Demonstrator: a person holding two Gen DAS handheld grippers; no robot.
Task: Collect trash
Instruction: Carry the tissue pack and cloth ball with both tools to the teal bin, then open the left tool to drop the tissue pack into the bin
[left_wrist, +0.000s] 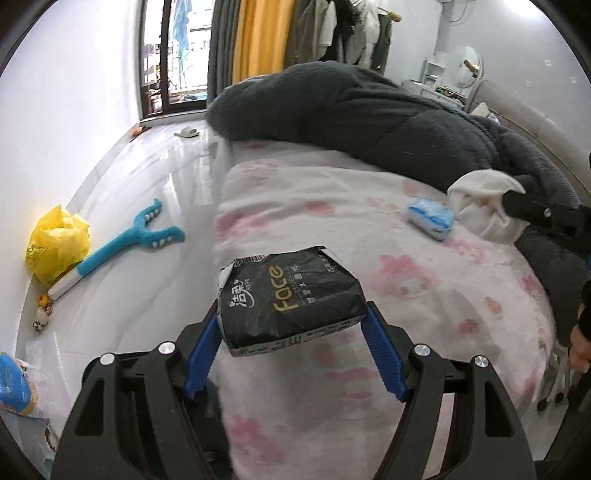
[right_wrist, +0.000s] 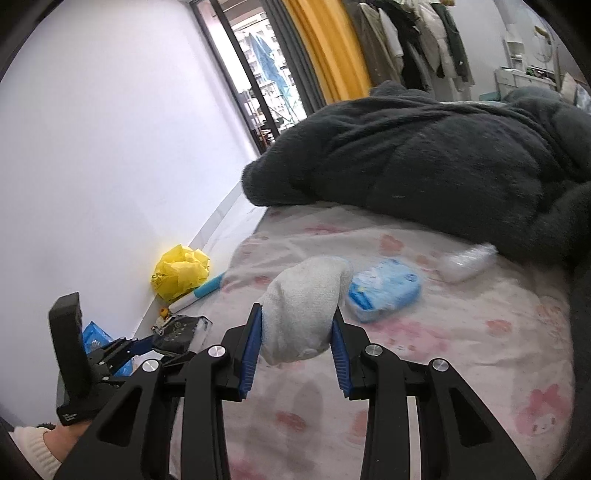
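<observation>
My left gripper (left_wrist: 291, 314) is shut on a black tissue pack (left_wrist: 290, 295) marked "Face" and holds it above the bed's left edge; it also shows in the right wrist view (right_wrist: 181, 330). My right gripper (right_wrist: 297, 317) is shut on a white crumpled cloth (right_wrist: 304, 306), which also shows in the left wrist view (left_wrist: 480, 206). A blue tissue packet (left_wrist: 430, 216) lies on the pink sheet (left_wrist: 369, 258), just beyond the cloth in the right wrist view (right_wrist: 384, 288). A clear plastic wrapper (right_wrist: 467, 260) lies by the dark blanket.
A dark grey blanket (left_wrist: 369, 122) covers the far half of the bed. On the floor to the left lie a yellow plastic bag (left_wrist: 55, 243), a blue Y-shaped tool (left_wrist: 129, 236) and a blue packet (left_wrist: 14, 384). The white wall (right_wrist: 110, 147) runs close along the left.
</observation>
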